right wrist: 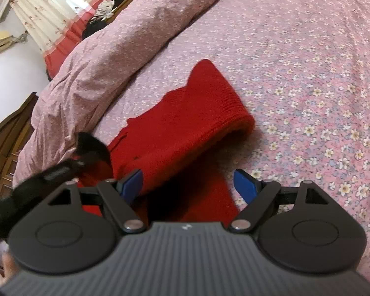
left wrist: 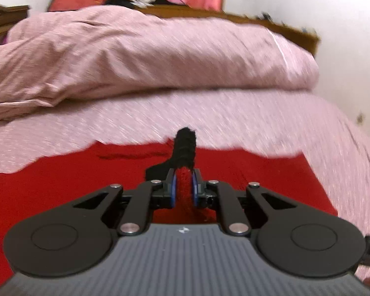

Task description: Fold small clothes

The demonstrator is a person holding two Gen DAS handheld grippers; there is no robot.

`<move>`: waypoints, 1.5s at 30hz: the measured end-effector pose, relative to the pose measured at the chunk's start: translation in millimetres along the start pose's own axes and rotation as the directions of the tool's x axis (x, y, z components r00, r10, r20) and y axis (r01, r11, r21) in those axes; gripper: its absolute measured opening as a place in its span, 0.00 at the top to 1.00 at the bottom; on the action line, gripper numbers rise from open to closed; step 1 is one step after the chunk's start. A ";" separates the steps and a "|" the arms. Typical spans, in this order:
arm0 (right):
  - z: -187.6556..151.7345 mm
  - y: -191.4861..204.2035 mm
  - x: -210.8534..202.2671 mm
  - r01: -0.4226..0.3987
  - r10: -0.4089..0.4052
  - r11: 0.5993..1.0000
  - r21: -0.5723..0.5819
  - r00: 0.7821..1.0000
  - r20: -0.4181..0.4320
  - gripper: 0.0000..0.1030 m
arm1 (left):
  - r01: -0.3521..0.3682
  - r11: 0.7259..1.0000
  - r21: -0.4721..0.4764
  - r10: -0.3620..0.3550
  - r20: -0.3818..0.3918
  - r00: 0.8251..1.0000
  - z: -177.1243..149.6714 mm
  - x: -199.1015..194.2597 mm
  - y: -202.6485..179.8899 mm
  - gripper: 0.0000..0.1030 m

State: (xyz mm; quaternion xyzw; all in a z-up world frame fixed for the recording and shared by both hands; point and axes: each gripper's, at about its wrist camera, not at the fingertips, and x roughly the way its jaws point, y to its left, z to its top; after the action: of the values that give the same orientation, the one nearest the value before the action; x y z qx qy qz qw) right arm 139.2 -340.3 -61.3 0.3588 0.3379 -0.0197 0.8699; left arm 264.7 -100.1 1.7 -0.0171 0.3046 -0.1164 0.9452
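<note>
While the left gripper [left wrist: 184,188] is clenched on a bunched fold of the red knit garment [left wrist: 234,170], black trim [left wrist: 185,148] pokes out past its fingertips. Spread wide, the right gripper [right wrist: 188,183] hovers over that garment on the floral bed [right wrist: 308,74], grasping nothing.

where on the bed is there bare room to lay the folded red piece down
Bare floral sheet lies open to the right of the red garment and beyond its far cuff. It is crowded on the left, where the bunched pink duvet borders the garment and the left gripper pinches a fold.
</note>
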 end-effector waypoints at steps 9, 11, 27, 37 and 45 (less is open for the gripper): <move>-7.9 20.7 11.9 -0.026 0.025 0.998 -0.050 0.999 -0.034 0.19 | -0.078 0.983 -0.164 0.093 0.084 0.992 13.5 -27.7 86.5 0.86; -10.0 24.7 16.1 -0.028 0.025 0.997 -0.065 0.999 -0.047 0.19 | -0.079 0.977 -0.196 0.093 0.063 0.994 8.0 -24.2 105.0 0.86; 5.7 32.0 40.1 -0.118 0.117 0.993 0.001 0.990 -0.077 0.20 | -0.136 0.937 -0.320 0.103 -0.120 0.987 -66.0 4.9 160.4 0.81; 21.6 36.8 73.6 -0.021 0.024 1.000 0.022 0.993 -0.114 0.63 | -0.118 0.904 -0.411 0.078 -0.113 0.991 -60.8 14.3 173.5 0.80; 31.7 52.1 83.1 -0.096 0.098 0.995 0.039 0.993 -0.064 0.81 | -0.069 0.931 -0.358 0.075 0.002 0.997 -17.1 4.0 171.9 0.84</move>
State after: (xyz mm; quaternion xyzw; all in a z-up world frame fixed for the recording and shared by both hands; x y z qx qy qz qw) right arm 235.9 -304.6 -63.2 0.3906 0.3481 0.0283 0.8518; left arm 294.0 66.8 -32.2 -0.1784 0.3138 -0.0242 0.9323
